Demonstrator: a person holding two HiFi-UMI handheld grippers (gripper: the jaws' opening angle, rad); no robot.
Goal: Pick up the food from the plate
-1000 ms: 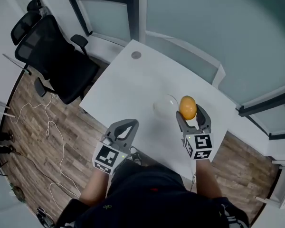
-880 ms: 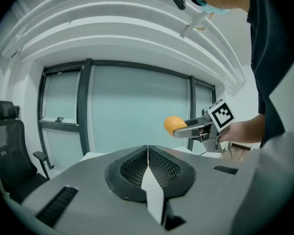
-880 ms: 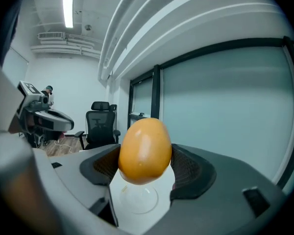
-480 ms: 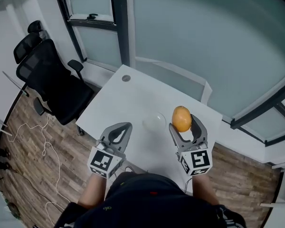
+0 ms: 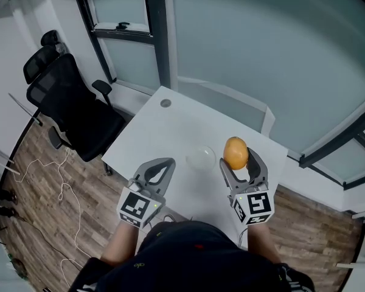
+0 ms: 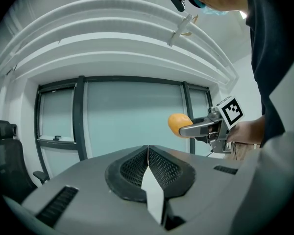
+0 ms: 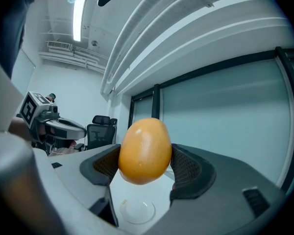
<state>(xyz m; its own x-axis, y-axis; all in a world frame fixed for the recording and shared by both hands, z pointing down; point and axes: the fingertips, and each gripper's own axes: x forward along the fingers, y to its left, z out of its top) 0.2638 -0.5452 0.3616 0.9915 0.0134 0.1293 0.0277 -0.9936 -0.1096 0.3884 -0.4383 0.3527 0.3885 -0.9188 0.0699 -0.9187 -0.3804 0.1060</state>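
Grip: right gripper clamps smooth orange oval fruit; squeeze evenly.
Under fingers: clear round plate.
Left gripper: pads together, empty.

The fruit is smooth, orange-yellow and egg-shaped, its long axis roughly upright. It is clamped at its sides between the jaws of the right gripper and held up off the table. The plate is small, round and clear. It lies flat on the white table, just left of the fruit in the head view.
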